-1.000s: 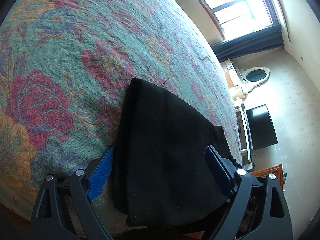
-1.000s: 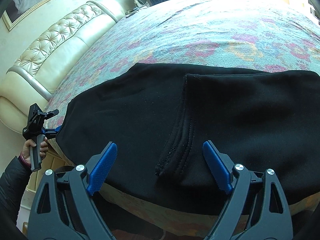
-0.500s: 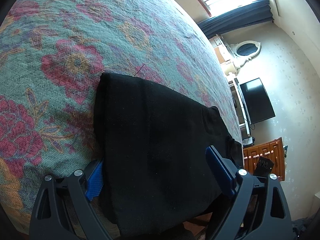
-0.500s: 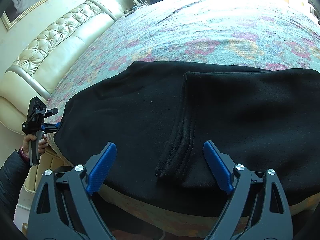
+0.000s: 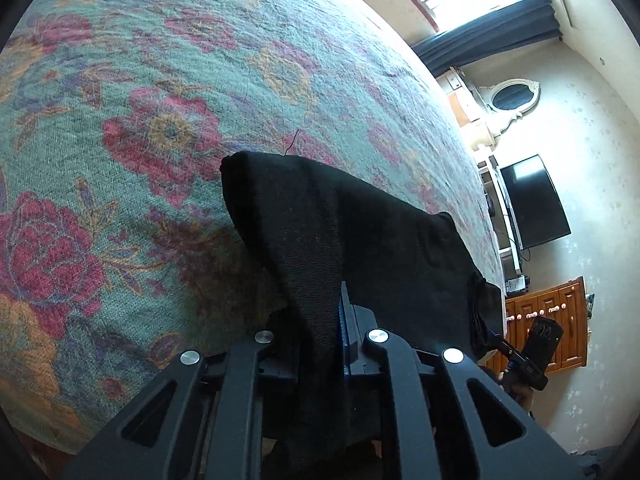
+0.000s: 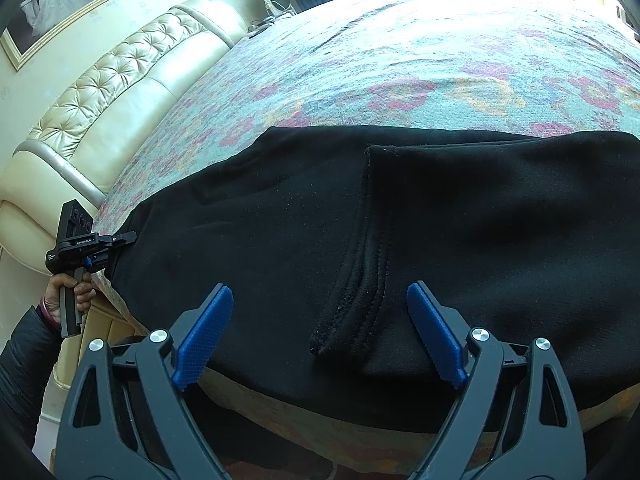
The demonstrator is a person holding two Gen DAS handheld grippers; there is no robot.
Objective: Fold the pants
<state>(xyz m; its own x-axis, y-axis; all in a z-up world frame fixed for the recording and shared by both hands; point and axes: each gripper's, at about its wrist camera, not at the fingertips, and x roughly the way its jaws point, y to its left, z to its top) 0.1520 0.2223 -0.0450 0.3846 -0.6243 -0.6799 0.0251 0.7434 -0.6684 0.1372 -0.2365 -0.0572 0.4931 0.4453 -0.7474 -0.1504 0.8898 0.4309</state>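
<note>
Black pants [image 6: 280, 232] lie spread across the near edge of the floral bed cover [image 6: 440, 60], with a stitched hem edge [image 6: 360, 280] folded over their middle. My right gripper [image 6: 320, 292] stands open just above that hem, a blue pad on either side, touching nothing. At the pants' left end my left gripper [image 6: 100, 252] bites the cloth. In the left wrist view its jaws [image 5: 340, 312] are closing and pinch a ridge of the pants [image 5: 344, 232], which rises off the cover [image 5: 160, 120].
A tufted cream headboard [image 6: 100, 120] runs along the left of the bed. A person's hand [image 6: 68, 288] and dark sleeve hold the left gripper. Beyond the bed stand a television [image 5: 532, 200] and a wooden cabinet [image 5: 560, 320].
The left gripper's jaws came together on the pants' end, and the cloth now rises in a ridge between them. The right gripper has not moved.
</note>
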